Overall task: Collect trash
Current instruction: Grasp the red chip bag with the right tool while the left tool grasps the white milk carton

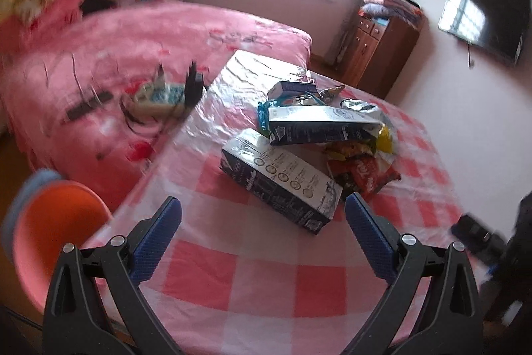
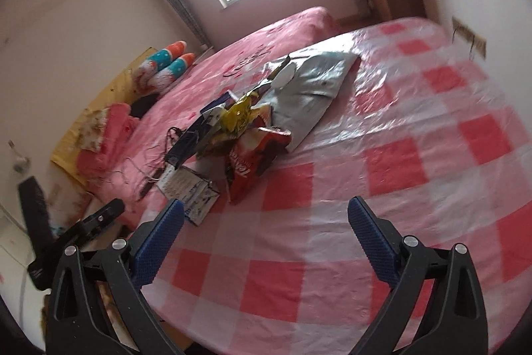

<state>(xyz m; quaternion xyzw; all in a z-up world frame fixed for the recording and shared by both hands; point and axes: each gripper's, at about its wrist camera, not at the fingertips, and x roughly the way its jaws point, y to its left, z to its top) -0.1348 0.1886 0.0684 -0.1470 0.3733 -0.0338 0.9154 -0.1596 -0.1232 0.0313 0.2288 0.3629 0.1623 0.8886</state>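
Left wrist view: my left gripper (image 1: 262, 215) gapes wide and empty before the nearest carton (image 1: 279, 180) on the counter (image 1: 252, 281); light, stiff cardboard, best pinched across its narrow sides; right gripper (image 2: 266, 217) equally open, empty

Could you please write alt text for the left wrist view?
The open left gripper hovers above a pink checked table, facing a dark carton and a pile of cartons and snack wrappers. A pink bed lies behind.
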